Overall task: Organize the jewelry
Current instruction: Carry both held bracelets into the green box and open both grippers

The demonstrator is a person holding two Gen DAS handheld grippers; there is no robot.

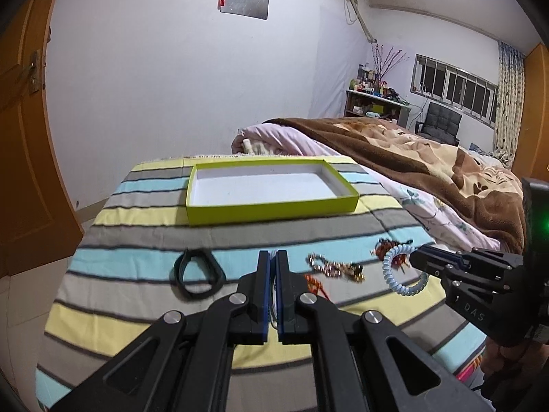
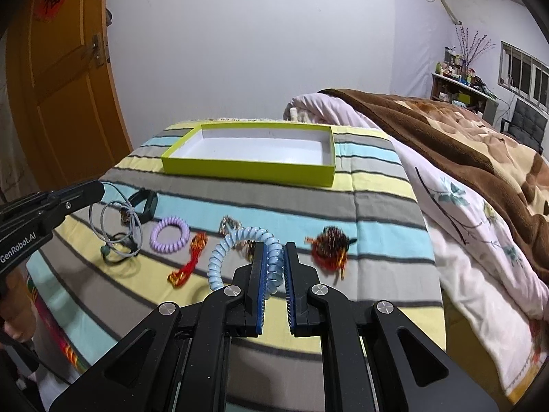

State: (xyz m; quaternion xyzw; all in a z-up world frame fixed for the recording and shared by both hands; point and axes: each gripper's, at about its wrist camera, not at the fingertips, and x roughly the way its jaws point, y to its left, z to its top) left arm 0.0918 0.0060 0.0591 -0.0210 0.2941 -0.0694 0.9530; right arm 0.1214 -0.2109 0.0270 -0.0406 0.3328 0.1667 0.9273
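Observation:
A shallow lime-green box (image 1: 271, 212) (image 2: 250, 171) with a white inside stands on the striped cloth, with nothing in it. My right gripper (image 2: 274, 250) is shut on a light blue spiral hair tie (image 2: 236, 240), also seen in the left wrist view (image 1: 394, 267). My left gripper (image 1: 273, 257) is shut on a thin grey cord necklace (image 2: 116, 226), which hangs from its tip (image 2: 92, 189). On the cloth lie a black band (image 1: 197, 273), a lilac spiral tie (image 2: 170, 235), a red-gold charm (image 2: 190, 261), a gold chain bracelet (image 1: 334, 267) and a red beaded piece (image 2: 331, 243).
The striped cloth (image 1: 137, 240) covers a small table. A bed with a brown blanket (image 1: 429, 158) lies to the right. An orange door (image 2: 58, 79) stands at the left. A cluttered shelf (image 1: 374, 99) and a chair (image 1: 441, 123) stand far back.

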